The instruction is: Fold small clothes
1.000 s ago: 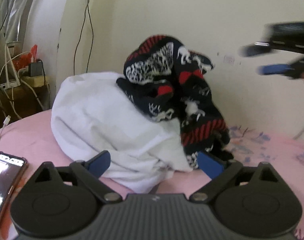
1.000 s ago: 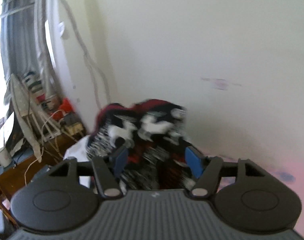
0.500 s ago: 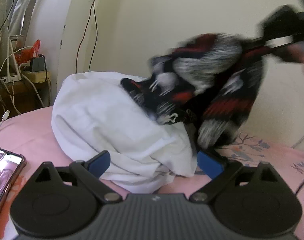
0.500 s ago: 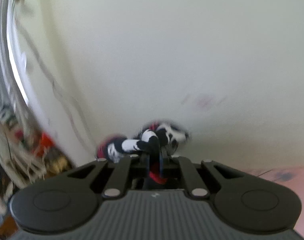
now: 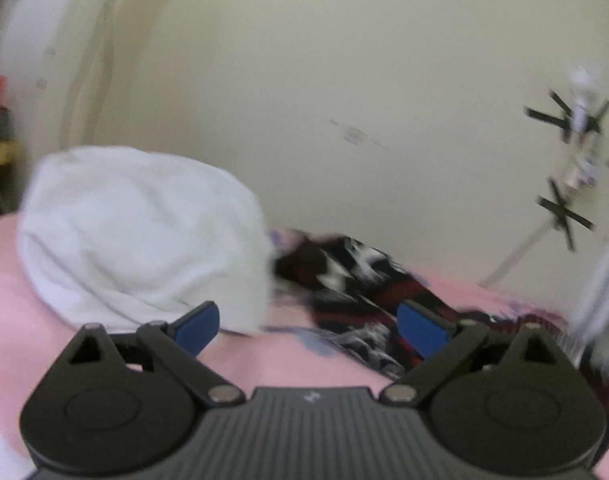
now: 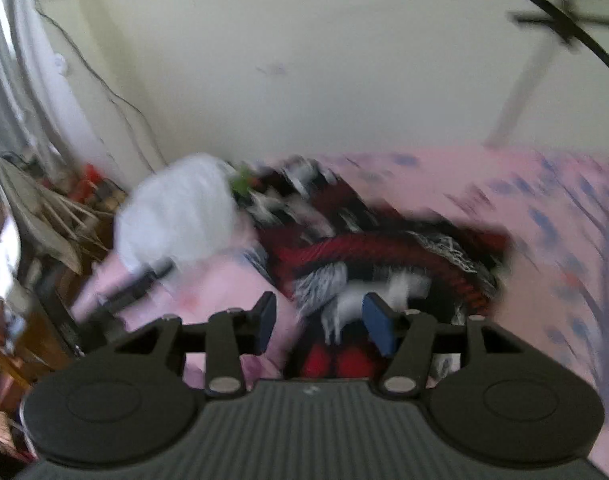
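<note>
Now that the dark patterned garment (image 6: 384, 248) lies crumpled on the pink bed (image 6: 544, 208) instead of in a grip, the right claw (image 6: 318, 322) stands part-way released above its near edge; its jaws have just been opening, and though fabric shows in the gap at the lower centre of the right wrist view, the blue pads do not press on it. That placing reads as deliberate: the garment sits apart from the white bundle (image 5: 144, 236), on bare sheet where it could be spread flat for folding. In the left wrist view the same garment (image 5: 356, 280) runs from mid-frame toward the lower right, its upper end just beside the white bundle, possibly touching it; blur hides the seam. The left claw (image 5: 308, 322) is released too, wide, holding nothing, pointed at the gap between the two cloths, probably waiting to take a corner. Folding proper looks not yet begun, since the garment is bunched and no edge is laid out.
</note>
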The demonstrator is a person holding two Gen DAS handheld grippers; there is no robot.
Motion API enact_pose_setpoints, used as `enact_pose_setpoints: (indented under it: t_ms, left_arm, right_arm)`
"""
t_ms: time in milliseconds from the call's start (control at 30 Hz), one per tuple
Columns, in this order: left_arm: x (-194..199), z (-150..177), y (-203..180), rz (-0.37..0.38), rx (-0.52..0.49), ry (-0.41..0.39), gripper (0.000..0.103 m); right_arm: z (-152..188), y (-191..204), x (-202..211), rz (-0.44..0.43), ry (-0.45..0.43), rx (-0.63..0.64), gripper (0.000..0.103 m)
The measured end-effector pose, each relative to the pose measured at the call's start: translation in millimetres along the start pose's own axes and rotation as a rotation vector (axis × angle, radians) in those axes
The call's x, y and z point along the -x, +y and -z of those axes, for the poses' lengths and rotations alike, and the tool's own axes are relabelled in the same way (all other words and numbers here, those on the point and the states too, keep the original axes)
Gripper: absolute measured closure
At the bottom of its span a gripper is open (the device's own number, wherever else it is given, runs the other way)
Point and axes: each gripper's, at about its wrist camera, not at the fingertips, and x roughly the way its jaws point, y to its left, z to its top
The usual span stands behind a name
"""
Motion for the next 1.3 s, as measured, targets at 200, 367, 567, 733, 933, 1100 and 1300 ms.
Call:
enact_pose_setpoints:
  t_ms: [200,367,567,733,933,1100,1300]
  left_arm:
    - [-44.2,-3.2,-49.2,0.033,-0.151,0.088,0.003]
    - [-94.8,1.0,-76.4,-0.032,-0.303,0.155,0.002]
    - [-127.6,11.5,-69.4,-0.024,-0.251,0.307,0.021]
    - [-128.2,25.1,-85.4,-0.062,-0.328,0.296,0.064]
    - [-82.6,-3.4,-77.0,-0.019,-0.255,0.179,0.087]
    - [-2.0,-57.9,-53.1,-0.008,-0.134,-0.041,0.087]
    - [92.8,-121.8,-47.1,0.053,-0.072,-0.308,0.095]
  right_arm:
    - [39.5,-62.7,29.0,0.166,-0.174,-0.106,0.049]
    - [29.2,-105.0,7.3,0.174,-0.19,-0.163,0.046]
    - [7.0,-130.4,-43.1,0.121,-0.206,-0.15,0.04]
    - [-1.5,-151.1,-103.0,0.022,-0.124,-0.235,0.037]
    - [-1.7,-121.1,-108.3,0.047,-0.138,-0.138,0.093]
    - [-17.4,-90.4,-23.6,0.153,-0.403,-0.017,0.103]
    - [-28.9,-42.8,102.4,0.208,-0.789,0.038,0.103]
